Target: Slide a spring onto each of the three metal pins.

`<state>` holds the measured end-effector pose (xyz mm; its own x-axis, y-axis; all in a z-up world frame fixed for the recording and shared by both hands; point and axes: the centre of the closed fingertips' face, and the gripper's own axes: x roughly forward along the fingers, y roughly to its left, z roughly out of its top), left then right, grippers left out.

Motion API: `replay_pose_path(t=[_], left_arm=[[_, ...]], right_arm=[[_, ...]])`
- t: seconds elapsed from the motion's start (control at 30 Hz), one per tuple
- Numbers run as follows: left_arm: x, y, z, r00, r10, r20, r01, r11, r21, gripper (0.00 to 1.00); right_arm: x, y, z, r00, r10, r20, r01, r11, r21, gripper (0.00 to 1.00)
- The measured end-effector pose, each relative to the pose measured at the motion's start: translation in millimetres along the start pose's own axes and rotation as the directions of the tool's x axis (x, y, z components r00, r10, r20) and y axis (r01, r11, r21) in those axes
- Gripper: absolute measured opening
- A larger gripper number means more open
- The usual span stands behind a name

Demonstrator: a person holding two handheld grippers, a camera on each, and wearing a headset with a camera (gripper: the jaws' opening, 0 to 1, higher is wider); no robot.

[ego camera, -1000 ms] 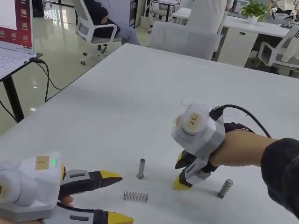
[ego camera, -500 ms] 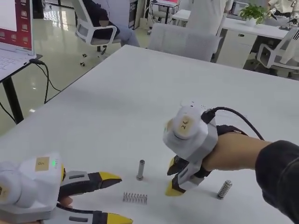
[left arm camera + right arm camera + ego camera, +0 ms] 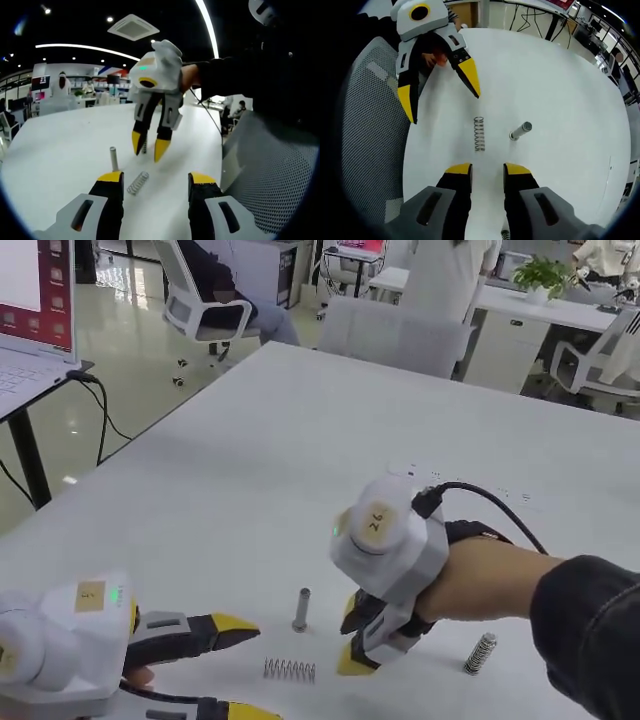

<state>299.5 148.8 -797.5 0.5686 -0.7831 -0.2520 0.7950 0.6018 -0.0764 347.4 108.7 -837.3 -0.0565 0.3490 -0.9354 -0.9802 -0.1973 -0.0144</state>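
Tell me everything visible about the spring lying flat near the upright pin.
A small silver coiled-wire spring, straight and uncompressed, lying on its side on the white table. Nothing runs through it. It rests beside the upright grey metal pin, apart from it, between the open left gripper and open right gripper; neither touches it.

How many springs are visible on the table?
2: one spring lies flat beside the pin; a second spring stands by the sleeve. Others may be hidden.
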Motion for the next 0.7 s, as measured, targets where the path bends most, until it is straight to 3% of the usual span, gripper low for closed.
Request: replay_pose_path(t=[0.4,0.7], left_arm=[[-1.9,1.5,-0.3,1.0000,0.002,0.000,-0.002,1.000,-0.001,0.45],[-2.4,2.4,-1.9,1.0000,0.004,0.001,-0.004,1.000,-0.005,0.45]], right_arm=[[11.1,7.6,12.0,0.9998,0.021,0.006,-0.021,1.000,-0.014,0.19],[21.4,8.9,12.3,0.9996,0.027,-0.012,-0.027,0.999,-0.025,0.14]])
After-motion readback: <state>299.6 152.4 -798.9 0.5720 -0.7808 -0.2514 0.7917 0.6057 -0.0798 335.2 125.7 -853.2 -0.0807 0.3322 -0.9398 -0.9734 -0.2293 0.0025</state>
